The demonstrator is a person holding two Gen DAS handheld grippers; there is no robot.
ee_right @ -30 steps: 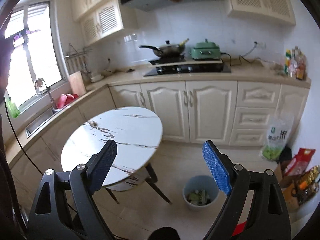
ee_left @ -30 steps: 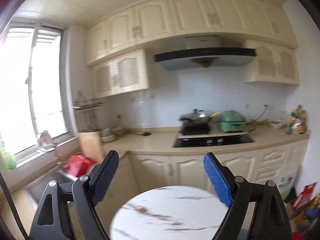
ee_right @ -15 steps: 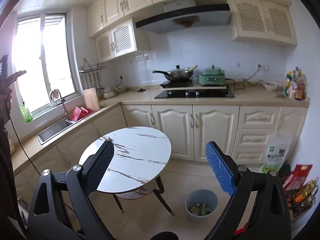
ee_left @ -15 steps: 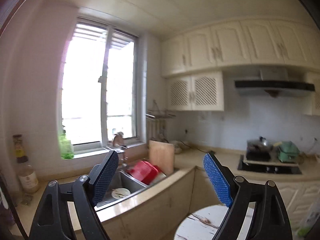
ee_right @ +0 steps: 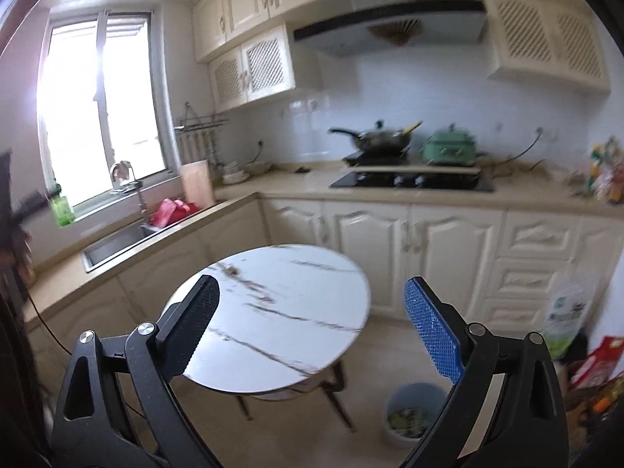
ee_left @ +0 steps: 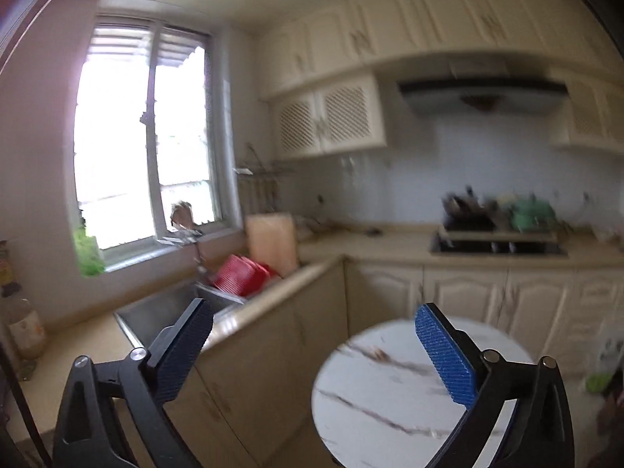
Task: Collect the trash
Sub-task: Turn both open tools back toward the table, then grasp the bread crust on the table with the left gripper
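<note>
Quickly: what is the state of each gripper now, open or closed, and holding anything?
Left gripper: open, holding nothing.
Right gripper: open, holding nothing.

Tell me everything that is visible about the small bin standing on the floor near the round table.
The bin is a small round pail, pale blue-grey, plastic by its look, with no lid. It stands upright on the tiled floor, right of the round table and just beside one dark table leg, though contact cannot be told. Greenish and pale scraps lie inside, well below the rim. The right gripper, jaws open and empty, partly hides its right edge. Only the right wrist view shows it.
</note>
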